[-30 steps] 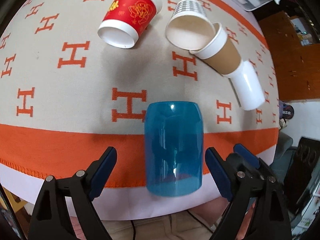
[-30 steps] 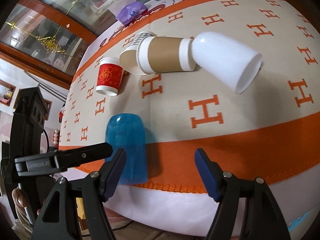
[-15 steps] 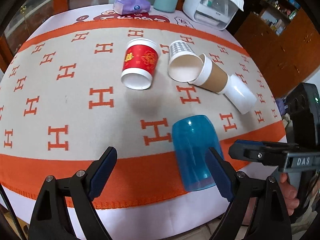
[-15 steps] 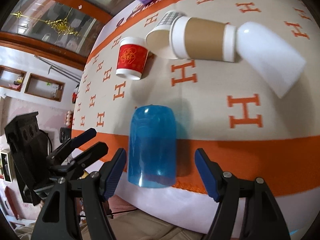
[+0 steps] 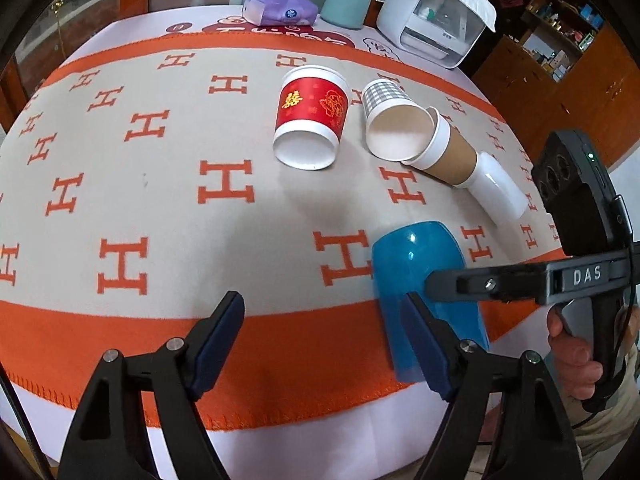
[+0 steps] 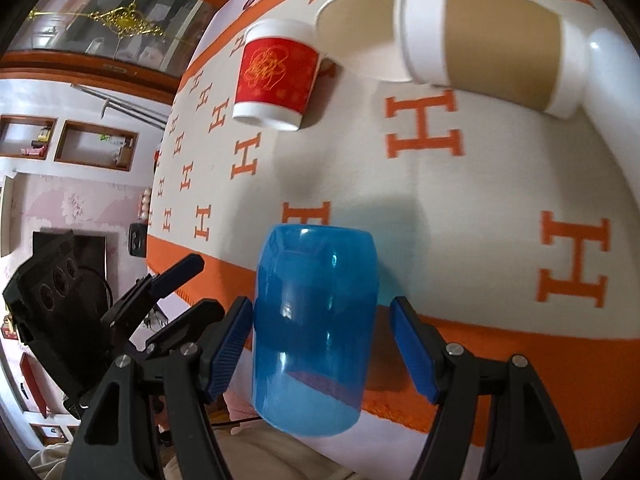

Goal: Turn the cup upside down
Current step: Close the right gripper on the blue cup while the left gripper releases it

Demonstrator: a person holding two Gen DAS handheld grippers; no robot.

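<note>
A translucent blue cup [image 6: 316, 328] lies on its side at the table's front edge, its rounded base pointing away and its open mouth toward me; it also shows in the left wrist view [image 5: 424, 280]. My right gripper [image 6: 322, 344] is open with its jaws on either side of the cup, not closed on it. In the left wrist view one right finger [image 5: 472, 286] crosses over the cup. My left gripper [image 5: 324, 344] is open and empty, to the left of the cup above the orange border.
A red paper cup [image 5: 310, 118], a checked paper cup [image 5: 394, 120], a brown-sleeved cup [image 5: 448, 152] and a white cup [image 5: 498, 192] lie on their sides behind. A tissue pack [image 5: 280, 8], teal mug [image 5: 346, 4] and white appliance [image 5: 436, 20] stand at the back.
My right gripper has moved in around the blue cup. My left gripper has drawn back and to the left, so the cup has left its jaws.
</note>
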